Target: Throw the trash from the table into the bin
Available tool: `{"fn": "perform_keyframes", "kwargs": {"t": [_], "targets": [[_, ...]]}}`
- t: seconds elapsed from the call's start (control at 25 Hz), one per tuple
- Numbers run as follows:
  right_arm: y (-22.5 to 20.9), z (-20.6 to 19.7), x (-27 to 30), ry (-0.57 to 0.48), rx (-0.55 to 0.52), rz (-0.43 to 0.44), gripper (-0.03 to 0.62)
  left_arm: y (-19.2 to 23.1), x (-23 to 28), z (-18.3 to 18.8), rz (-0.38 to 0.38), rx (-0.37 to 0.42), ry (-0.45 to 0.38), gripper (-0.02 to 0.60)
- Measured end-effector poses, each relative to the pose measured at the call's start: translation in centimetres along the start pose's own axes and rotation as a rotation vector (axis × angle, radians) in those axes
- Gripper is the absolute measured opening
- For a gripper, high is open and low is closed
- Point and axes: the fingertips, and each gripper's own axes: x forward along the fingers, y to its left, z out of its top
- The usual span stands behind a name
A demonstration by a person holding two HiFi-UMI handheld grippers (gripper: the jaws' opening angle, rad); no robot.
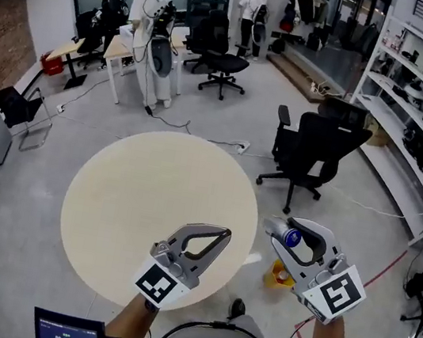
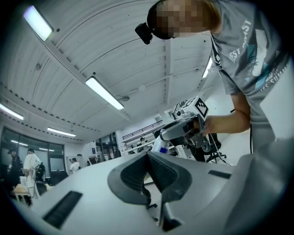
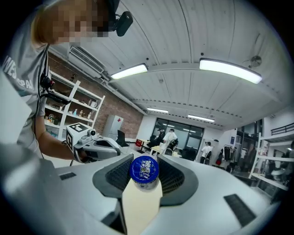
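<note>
Office floor beside the round worktop (image 1: 135, 192): a yellow bin (image 1: 278, 276) sits half hidden behind the right gripper (image 1: 279, 233), contents unreadable. Right fingers clamp 1 blue-capped bottle (image 3: 144, 170) close to that bin. Left gripper (image 1: 223, 233) fingers are pinched together, empty.

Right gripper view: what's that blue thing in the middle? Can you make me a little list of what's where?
Right gripper: shut on a bottle with a blue cap
Left gripper: shut, nothing in it
Round table: Left gripper above its near edge
Bottle's place: past the table's right edge, above the floor
</note>
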Motion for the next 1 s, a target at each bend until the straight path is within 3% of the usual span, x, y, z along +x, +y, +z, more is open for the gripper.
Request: {"fn": "perform_keyframes", "kwargs": {"t": [0.24,0.52,0.76,1.0], "targets": [[-3.9,-4.9,-7.1,0.118,0.111,-0.164,0.170,-4.4,6.9,-0.2,-0.171,-0.032,-0.029,0.041],[-9.7,-12.4,-15.0,0.191,0.218,-0.267,0.170,-10.4,17.7,-2.1,-0.314,-0.071,-0.035,0.041],[-16.2,-21.4,-21.4,0.233,0.316,-0.305,0.170,-16.0,28.3,-6.5,-0.403,-0.102,0.024,0.041],[-21.2,-32.5,-23.9,0.285,0.426,-0.303,0.170,-20.6,37.1,-14.0,-0.451,-0.148,0.097,0.041]]}}
